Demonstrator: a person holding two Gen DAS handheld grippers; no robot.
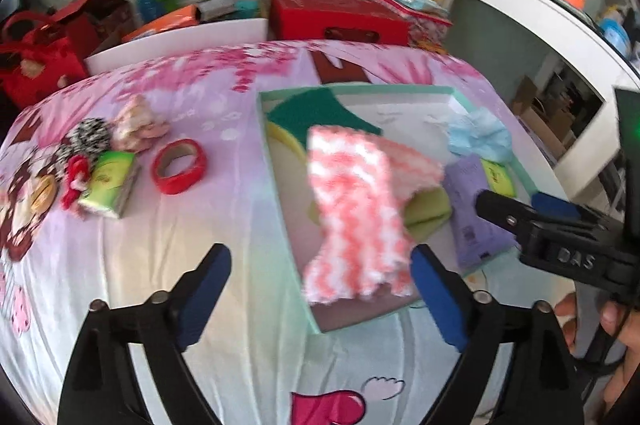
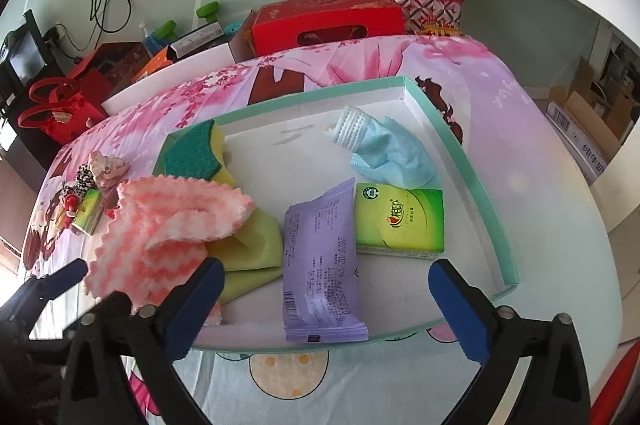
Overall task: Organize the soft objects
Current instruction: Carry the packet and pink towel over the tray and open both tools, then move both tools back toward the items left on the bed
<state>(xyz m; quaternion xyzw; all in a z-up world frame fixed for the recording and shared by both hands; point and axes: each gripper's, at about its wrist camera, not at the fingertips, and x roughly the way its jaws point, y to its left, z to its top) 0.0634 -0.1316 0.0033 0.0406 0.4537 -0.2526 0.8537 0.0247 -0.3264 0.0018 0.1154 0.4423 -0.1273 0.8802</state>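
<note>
Closest to the lens in the left wrist view is the left gripper (image 1: 320,299), spread wide with nothing between its blue pads. Just past it the pink-and-white fuzzy cloth (image 1: 356,217) drapes over the near-left part of the shallow tray (image 1: 280,181), one end hanging over the rim. It looks blurry there, so I can't tell whether it's fully resting.

The right gripper (image 2: 326,305) is spread apart too, grasping nothing, hovering at the tray's near edge right over the purple wipes pack (image 2: 320,265). In the left view you can see it coming in from the right side, fingers pointing at that pack.

Inside the tray:
- a green-and-yellow sponge (image 2: 196,155) in the far-left corner
- a yellow-green foam piece (image 2: 252,249) partly under the cloth
- a green tissue pack (image 2: 400,219) just right of the purple pack
- a blue face mask (image 2: 394,155) behind it, with a white ribbed thing touching its far end

Everything sits on a bed with a pink floral sheet (image 1: 224,85). Off to the left of the tray, well apart from it, are a red tape roll (image 1: 180,167), a second green tissue pack (image 1: 108,183), a black-and-white scrunchie (image 1: 88,141) and a pinkish fabric lump (image 1: 138,127).
</note>
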